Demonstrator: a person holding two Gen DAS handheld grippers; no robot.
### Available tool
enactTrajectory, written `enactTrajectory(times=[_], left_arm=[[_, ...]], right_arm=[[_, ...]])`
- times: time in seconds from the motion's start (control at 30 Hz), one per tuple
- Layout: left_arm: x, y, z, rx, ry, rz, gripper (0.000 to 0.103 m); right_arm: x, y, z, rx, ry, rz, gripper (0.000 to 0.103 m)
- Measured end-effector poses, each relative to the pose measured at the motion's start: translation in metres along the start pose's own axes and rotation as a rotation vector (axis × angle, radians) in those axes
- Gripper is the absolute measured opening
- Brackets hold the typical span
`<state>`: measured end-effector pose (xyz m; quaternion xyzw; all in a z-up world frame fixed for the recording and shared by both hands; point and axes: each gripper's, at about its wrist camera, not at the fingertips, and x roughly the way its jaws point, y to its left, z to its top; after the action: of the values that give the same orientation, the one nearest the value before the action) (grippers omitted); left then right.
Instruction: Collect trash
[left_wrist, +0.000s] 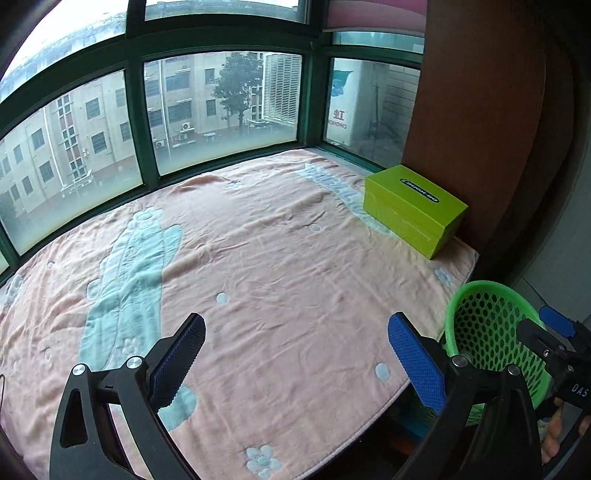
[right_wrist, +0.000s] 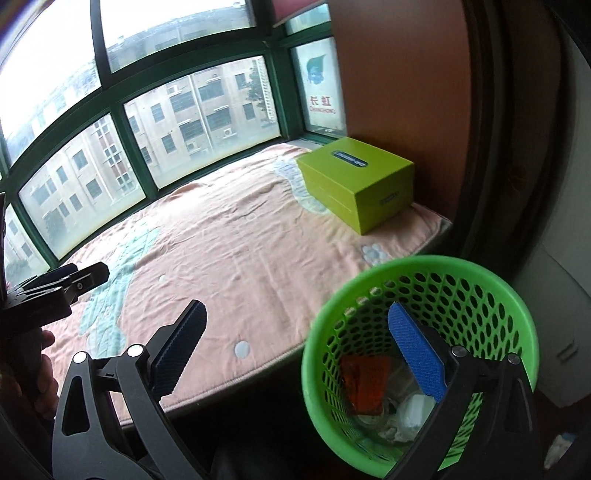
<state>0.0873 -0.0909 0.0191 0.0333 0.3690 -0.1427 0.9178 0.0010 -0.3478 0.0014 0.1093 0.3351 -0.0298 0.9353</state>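
A green perforated trash basket (right_wrist: 517, 314) stands off the front right edge of the pink blanket (right_wrist: 240, 240). Inside it lie an orange wrapper (right_wrist: 365, 384) and white crumpled trash (right_wrist: 413, 406). My right gripper (right_wrist: 295, 354) is open and empty, its right finger over the basket's mouth. My left gripper (left_wrist: 295, 362) is open and empty above the blanket's (left_wrist: 277, 258) front part. The basket shows at the right in the left wrist view (left_wrist: 487, 325), with the right gripper (left_wrist: 554, 332) over it. The left gripper shows at the left edge of the right wrist view (right_wrist: 74, 277).
A lime green box (left_wrist: 413, 206) sits at the blanket's back right corner, against a brown wall panel (left_wrist: 480, 129); it also shows in the right wrist view (right_wrist: 354, 184). Green-framed windows (left_wrist: 221, 110) run along the far side.
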Motion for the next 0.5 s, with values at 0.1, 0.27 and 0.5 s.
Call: enactTrajectory(times=[0.1,0.27,0.5], left_arm=[[-0.004,0.014,-0.002,-0.036,-0.002,0.018,0.096],[-0.010,0.035,-0.008,-0.081,-0.008,0.055,0.096],[-0.017,0.057,-0.016,-0.124,-0.013,0.100,0.096]], right_arm=[[0.003,0.013,0.005,-0.025,-0.011,0.010,0.098],[0.009,0.033,0.010,-0.068,-0.030,0.016,0.098],[0.014,0.055,0.007,-0.120,-0.042,0.001,0.098]])
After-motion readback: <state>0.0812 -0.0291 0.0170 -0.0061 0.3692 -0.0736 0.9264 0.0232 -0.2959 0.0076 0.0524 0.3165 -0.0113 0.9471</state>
